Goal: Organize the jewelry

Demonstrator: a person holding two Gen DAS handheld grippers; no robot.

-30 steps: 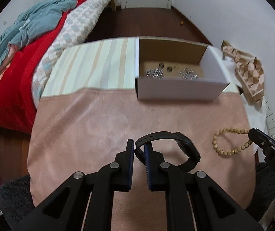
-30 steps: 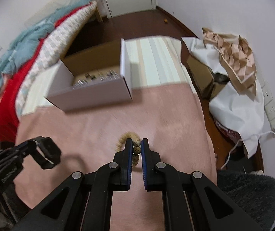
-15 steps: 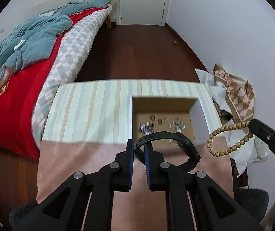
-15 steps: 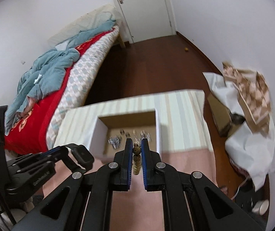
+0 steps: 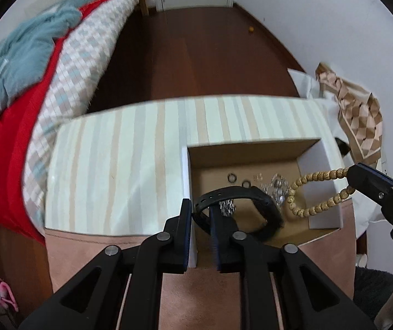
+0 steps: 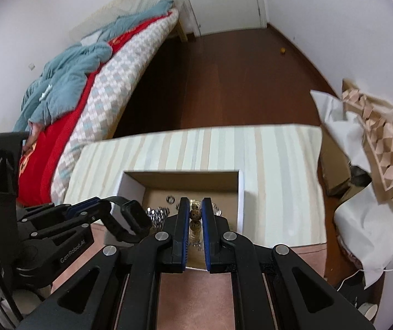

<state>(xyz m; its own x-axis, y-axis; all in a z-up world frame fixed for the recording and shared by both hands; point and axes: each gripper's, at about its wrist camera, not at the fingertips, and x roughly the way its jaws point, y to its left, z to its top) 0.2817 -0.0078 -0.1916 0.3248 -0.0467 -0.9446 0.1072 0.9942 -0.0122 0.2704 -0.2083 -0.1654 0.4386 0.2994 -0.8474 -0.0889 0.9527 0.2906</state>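
The round tan wooden bead bracelet (image 5: 317,189) hung clamped in the right gripper (image 6: 195,214) over the open cardboard box (image 5: 251,151); the left gripper (image 5: 200,217) pinched the black wristband (image 5: 262,206), its lower loop hidden.

Both wrist views look steeply down, close over the open box (image 5: 254,181) (image 6: 181,185); striped table (image 5: 130,148) (image 6: 265,148), bed (image 5: 17,88) (image 6: 67,88) and floor are shared.

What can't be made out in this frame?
- Small silver pieces in the box: too small to identify, left wrist view.
- Watch face: turned away, partly behind the left gripper.
- Bead bracelet: mostly hidden between the right gripper fingers, right wrist view.
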